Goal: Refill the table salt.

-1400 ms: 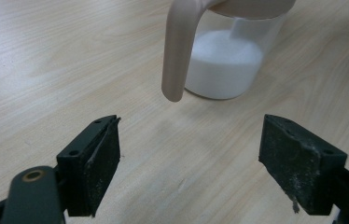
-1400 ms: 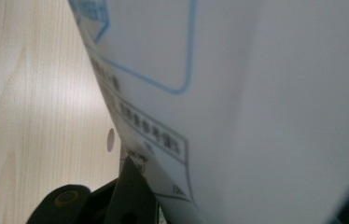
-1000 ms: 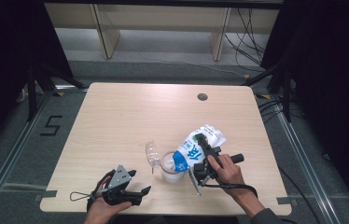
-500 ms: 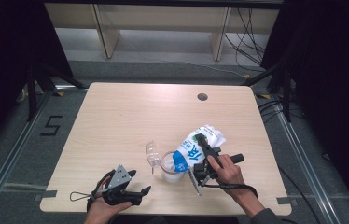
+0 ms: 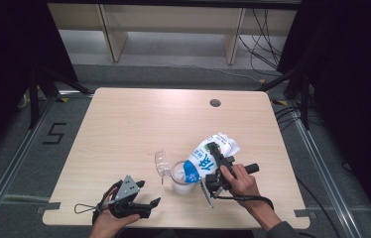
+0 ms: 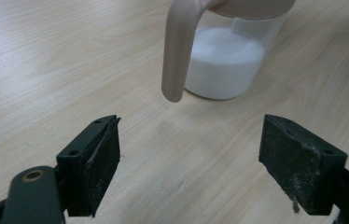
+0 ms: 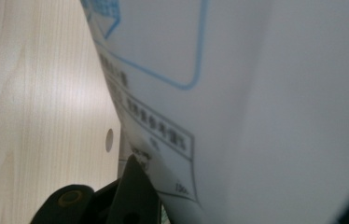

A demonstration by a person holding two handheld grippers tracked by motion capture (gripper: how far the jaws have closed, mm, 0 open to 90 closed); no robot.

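A white and blue bag (image 5: 204, 157) hangs tilted, its low end over a clear container (image 5: 182, 178) of white powder near the table's front middle. My right gripper (image 5: 215, 152) is shut on the bag, whose printed side (image 7: 256, 93) fills the right gripper view between the jaws. The container's open lid (image 5: 161, 162) leans out to its left. In the left gripper view the container (image 6: 224, 65) stands just ahead, part full of white grains, with a beige curved piece (image 6: 177, 51) hanging before it. My left gripper (image 6: 191, 163) is open with nothing between its jaws, resting low at the front left (image 5: 150, 193).
The light wooden table (image 5: 139, 124) has a round cable hole (image 5: 215, 103) at the back right. Black drapes and metal frame legs stand around it, and the front edge lies close to both hands.
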